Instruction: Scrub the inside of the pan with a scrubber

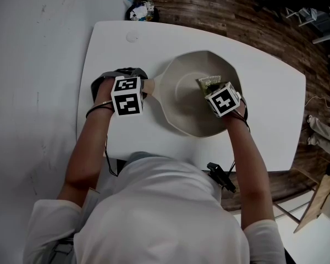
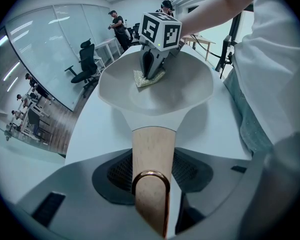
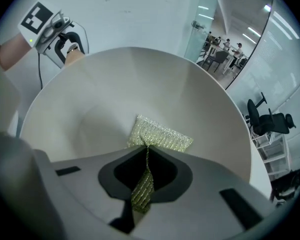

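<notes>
Pan (image 3: pixel 140 84): pale and wide, standing on the white table (image 1: pixel 264 120) in front of the person, with its handle toward the person's left.
Handle (image 2: pixel 152 149): light wood, with a copper-coloured ring (image 2: pixel 151 176) at its end.
Left gripper (image 2: pixel 152 184): pointing steeply down at the table's left side, its jaws clenched on the handle from both sides, close to the ring.
Right gripper (image 3: pixel 145 156): inside the pan and pointing steeply down, its jaws clamped tight on a folded edge of the scrubber.
Scrubber (image 3: pixel 160 136): a flat, yellow-green, glittery mesh pad. Its free part spreads out from the jaws and lies against the pan's inner surface, on the half away from the handle, where the floor meets the sloping wall.
Person: both forearms reach over the table, one to each gripper.
</notes>
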Action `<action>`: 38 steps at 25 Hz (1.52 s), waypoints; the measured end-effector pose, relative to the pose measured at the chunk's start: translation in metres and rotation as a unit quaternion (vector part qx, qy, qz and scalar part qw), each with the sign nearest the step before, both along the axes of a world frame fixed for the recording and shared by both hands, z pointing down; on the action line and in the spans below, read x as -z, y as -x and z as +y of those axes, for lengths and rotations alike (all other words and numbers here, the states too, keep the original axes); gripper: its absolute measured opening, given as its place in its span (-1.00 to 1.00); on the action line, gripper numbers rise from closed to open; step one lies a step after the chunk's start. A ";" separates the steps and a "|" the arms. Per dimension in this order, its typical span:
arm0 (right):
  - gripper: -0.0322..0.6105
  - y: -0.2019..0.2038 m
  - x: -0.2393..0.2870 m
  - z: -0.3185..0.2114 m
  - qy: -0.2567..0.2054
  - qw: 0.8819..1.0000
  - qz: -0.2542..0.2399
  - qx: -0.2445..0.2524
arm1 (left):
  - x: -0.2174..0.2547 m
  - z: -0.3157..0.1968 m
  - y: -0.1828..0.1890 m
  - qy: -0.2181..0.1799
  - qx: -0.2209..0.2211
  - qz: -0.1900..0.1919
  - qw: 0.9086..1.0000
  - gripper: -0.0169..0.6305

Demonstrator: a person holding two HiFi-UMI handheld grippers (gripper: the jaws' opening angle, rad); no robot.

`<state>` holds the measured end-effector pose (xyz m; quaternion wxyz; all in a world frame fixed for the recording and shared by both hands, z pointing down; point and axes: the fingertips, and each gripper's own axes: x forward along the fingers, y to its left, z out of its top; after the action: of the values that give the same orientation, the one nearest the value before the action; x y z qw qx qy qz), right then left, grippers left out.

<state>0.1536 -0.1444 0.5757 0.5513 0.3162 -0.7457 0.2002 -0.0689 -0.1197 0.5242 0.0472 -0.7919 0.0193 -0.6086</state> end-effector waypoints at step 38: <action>-0.82 0.045 0.001 0.040 0.064 0.986 -0.083 0.126 | -0.001 0.001 0.000 0.006 0.000 0.004 1.000 -0.30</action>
<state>0.1087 -0.1044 0.5751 0.5277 0.1661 -0.8081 0.2023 -0.0689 -0.1190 0.5249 0.0426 -0.7947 0.0155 -0.6054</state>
